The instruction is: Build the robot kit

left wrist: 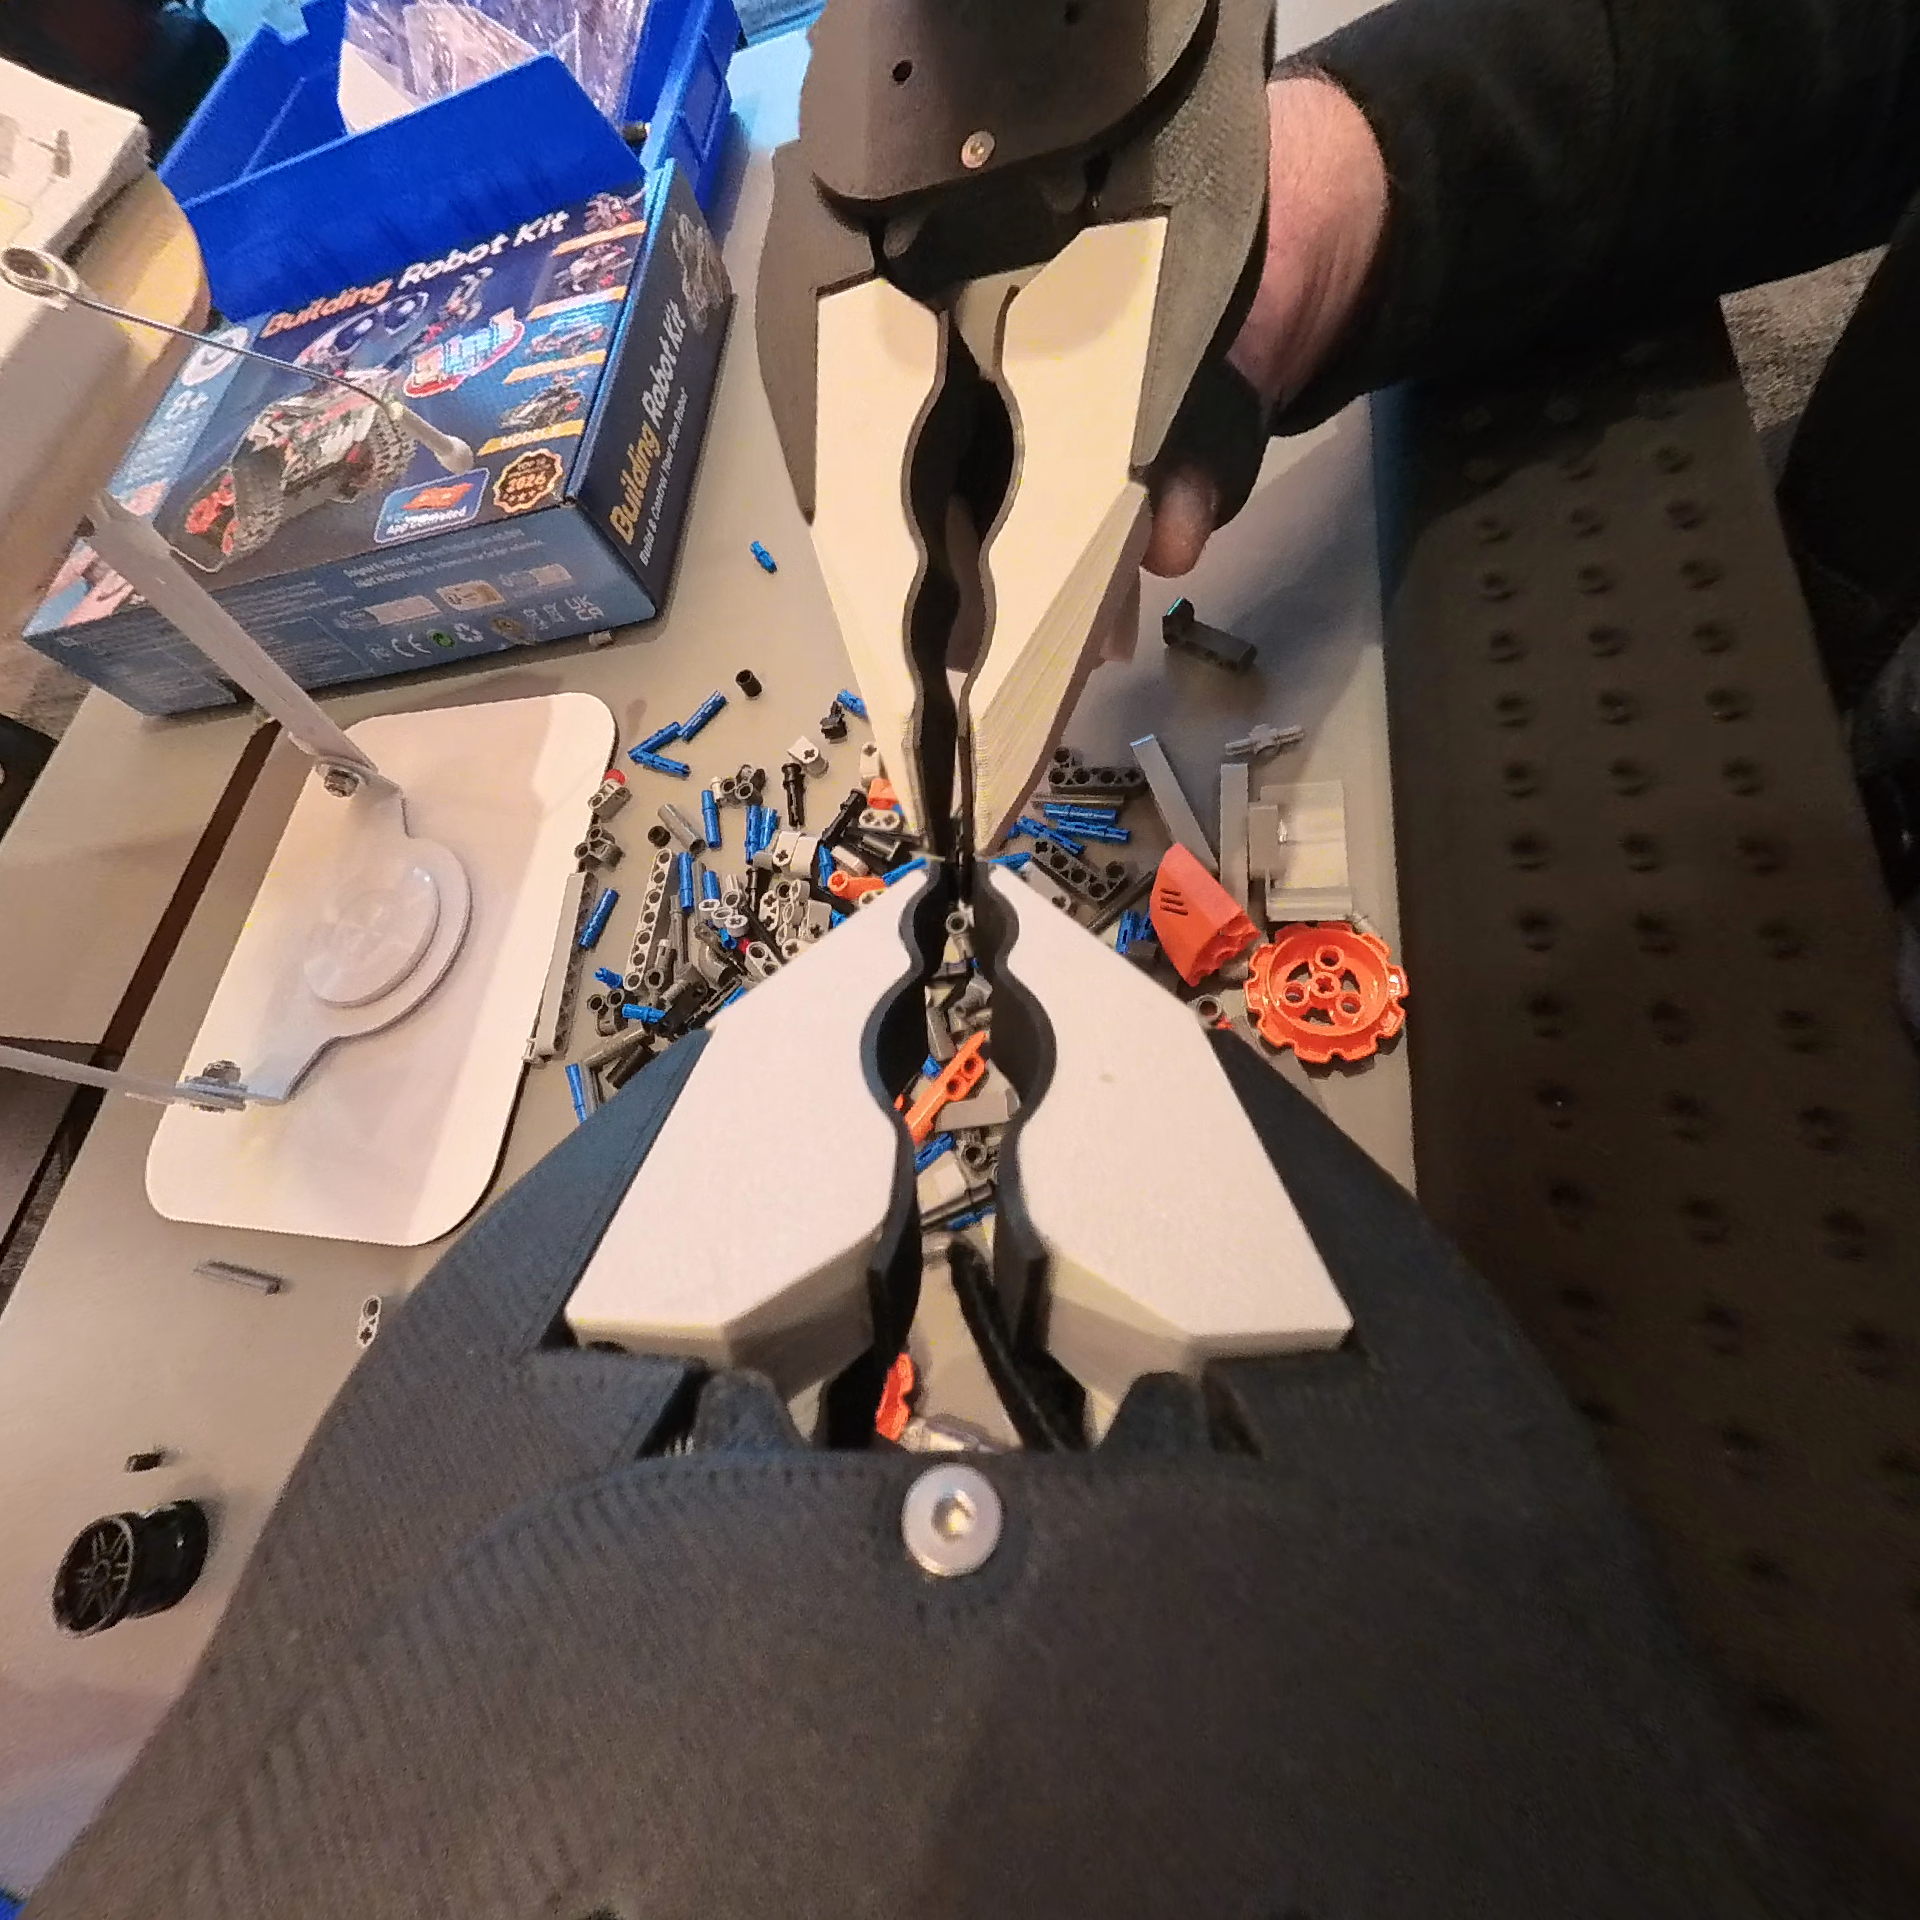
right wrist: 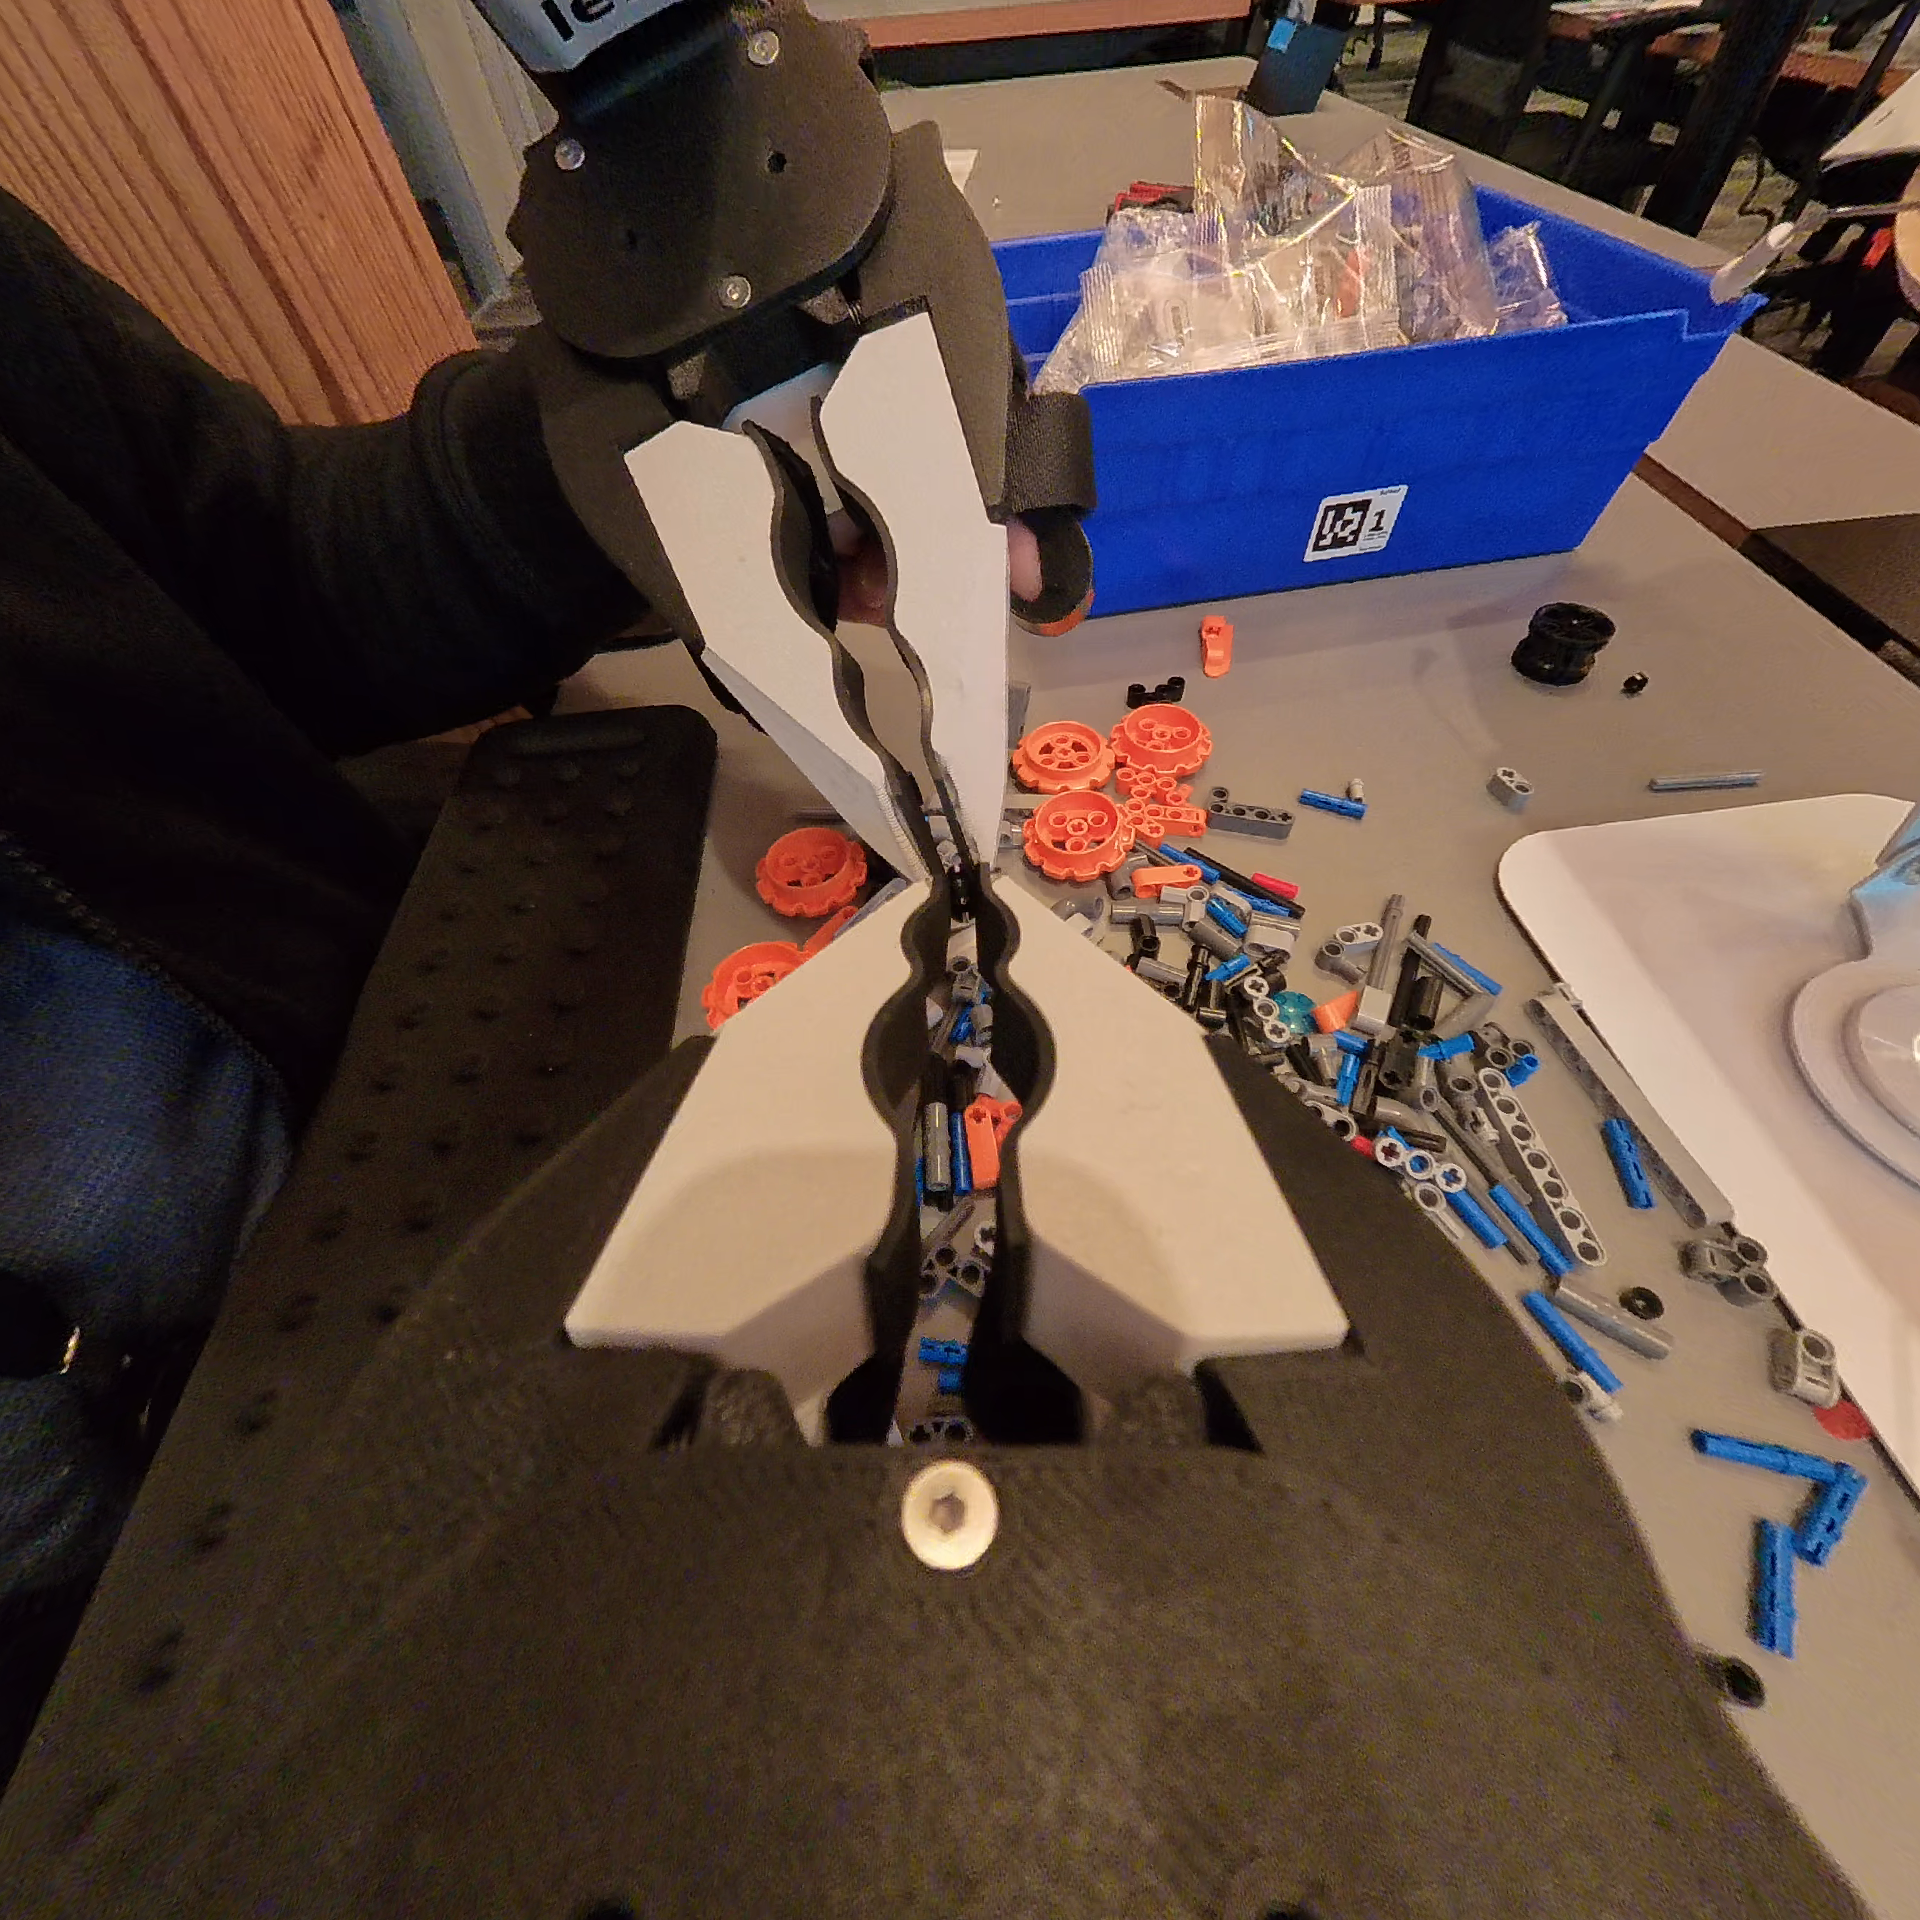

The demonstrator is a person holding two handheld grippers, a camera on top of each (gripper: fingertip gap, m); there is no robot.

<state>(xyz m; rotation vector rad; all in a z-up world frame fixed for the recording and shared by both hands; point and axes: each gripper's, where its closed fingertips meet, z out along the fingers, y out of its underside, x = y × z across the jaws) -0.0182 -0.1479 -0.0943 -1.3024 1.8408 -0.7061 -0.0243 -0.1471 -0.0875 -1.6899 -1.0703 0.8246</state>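
Left wrist view showed the left gripper (left wrist: 948, 883) low over a pile of small building pieces (left wrist: 748, 914) on a grey table (left wrist: 312, 1340). Its two fingers were squeezed almost together, with just a thin gap. The right gripper (left wrist: 951, 831) came down from the top and met it tip to tip. Its fingers were squeezed nearly together too. Something tiny and dark sat right where the tips met, but it was too small to tell which gripper had it, so I cannot tell if either one was holding a piece. A hand in a black glove (left wrist: 1247, 343) held the right gripper.

An orange gear wheel (left wrist: 1325, 987) lay just to the right of the tips, beside an orange curved piece (left wrist: 1195, 920). A white flat stand (left wrist: 395, 966) sat to the left of the pile. A blue kit box (left wrist: 416, 436) stood farther back, with a blue bin (left wrist: 416, 177) behind it. A black wheel (left wrist: 125, 1569) lay by itself near the left edge.

In the right wrist view, more orange gear wheels (right wrist: 1081, 826) lay near the touching tips. The blue bin (right wrist: 1351, 436) held clear plastic bags (right wrist: 1299, 260).
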